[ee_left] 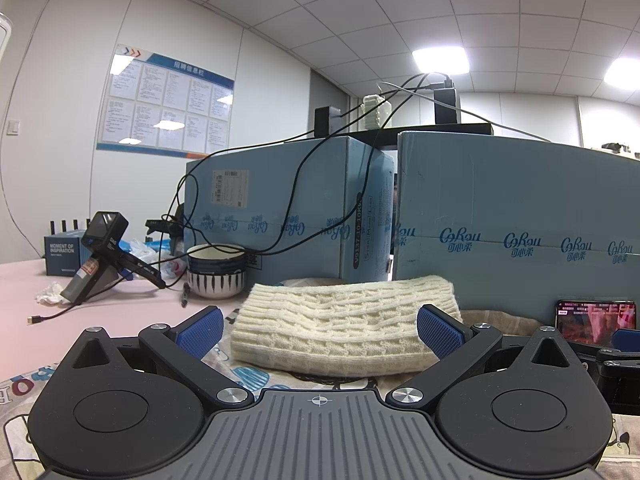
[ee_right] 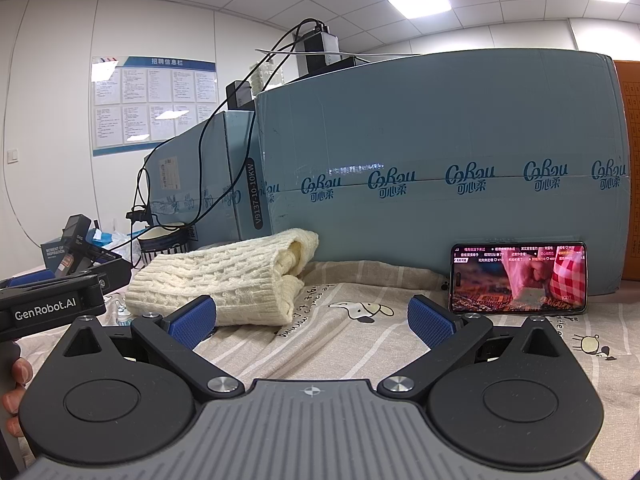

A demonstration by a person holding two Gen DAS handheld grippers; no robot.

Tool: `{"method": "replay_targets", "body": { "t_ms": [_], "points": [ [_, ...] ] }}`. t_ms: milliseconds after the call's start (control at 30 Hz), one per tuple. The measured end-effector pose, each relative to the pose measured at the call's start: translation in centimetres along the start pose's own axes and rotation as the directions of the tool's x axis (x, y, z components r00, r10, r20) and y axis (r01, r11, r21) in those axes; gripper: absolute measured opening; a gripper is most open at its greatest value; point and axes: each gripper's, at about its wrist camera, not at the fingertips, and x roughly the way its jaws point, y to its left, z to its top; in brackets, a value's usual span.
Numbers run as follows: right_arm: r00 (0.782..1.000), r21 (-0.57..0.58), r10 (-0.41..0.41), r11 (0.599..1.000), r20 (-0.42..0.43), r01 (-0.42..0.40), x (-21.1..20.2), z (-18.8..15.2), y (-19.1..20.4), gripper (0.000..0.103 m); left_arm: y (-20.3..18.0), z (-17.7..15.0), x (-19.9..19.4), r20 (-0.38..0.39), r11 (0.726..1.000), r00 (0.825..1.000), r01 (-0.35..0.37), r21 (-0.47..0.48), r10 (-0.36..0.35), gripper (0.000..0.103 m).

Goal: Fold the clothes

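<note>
A cream cable-knit sweater (ee_left: 344, 322) lies folded into a thick bundle on a beige cartoon-print cloth (ee_right: 360, 344). My left gripper (ee_left: 320, 330) is open just in front of the bundle, its blue fingertips (ee_left: 202, 330) standing to either side of it with nothing held. In the right wrist view the folded sweater (ee_right: 224, 280) lies ahead and to the left. My right gripper (ee_right: 312, 322) is open over bare cloth, to the right of the bundle. The left gripper's black body (ee_right: 52, 300) and a hand (ee_right: 16, 392) show at that view's left edge.
Two large blue cardboard boxes (ee_left: 516, 220) stand right behind the sweater. A phone (ee_right: 519, 278) with a lit screen leans against the right box. A striped bowl (ee_left: 216, 270), a camera on a handle (ee_left: 100, 256), cables and a small dark box (ee_left: 64, 252) sit on the pink table (ee_left: 80, 320) at left.
</note>
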Motion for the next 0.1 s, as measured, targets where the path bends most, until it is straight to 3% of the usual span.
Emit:
{"method": "replay_targets", "body": {
  "t_ms": [100],
  "points": [
    [1.0,0.0,0.0,1.0,0.0,0.0,-0.02,0.01,-0.01,0.103,0.0,-0.02,-0.01,-0.001,1.0,1.0,0.0,0.0,0.0,0.103]
  ]
}}
